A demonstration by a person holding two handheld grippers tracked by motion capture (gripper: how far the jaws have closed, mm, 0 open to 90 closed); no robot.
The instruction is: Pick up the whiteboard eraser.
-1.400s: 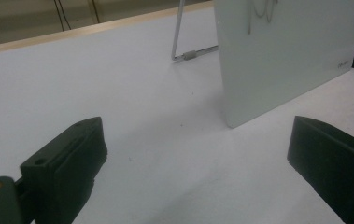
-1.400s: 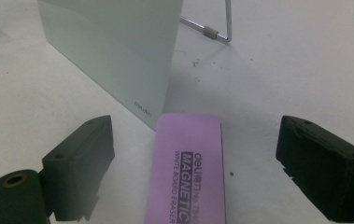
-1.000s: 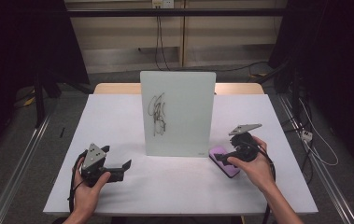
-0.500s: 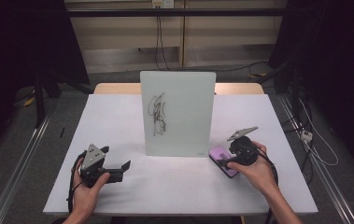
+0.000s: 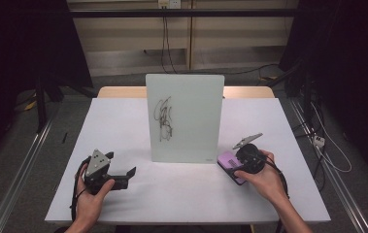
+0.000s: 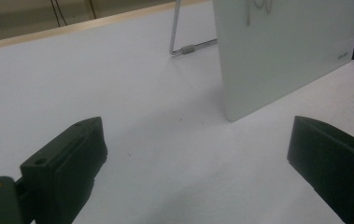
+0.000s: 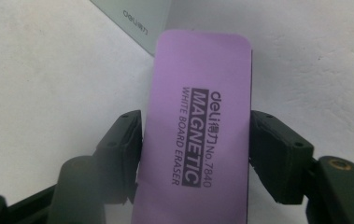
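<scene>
eraser (image 7: 195, 121), the purple magnetic whiteboard kind, lies flat on the table (image 5: 123, 121) just beside the lower right corner of the upright whiteboard (image 5: 185, 116), and the right hand-held gripper (image 7: 195, 154) has just been closing its jaws onto its long sides; in the right gripper view the pads sit against both edges, so i'd call the grasp made. it looks not yet lifted. the black scribble (image 5: 163, 119) on the board is untouched, so the wiping, which i take to be the point, is all still ahead. the left hand-held gripper (image 6: 198, 158) rests on the table well off to the left, jaws spread wide with nothing between them.
</scene>
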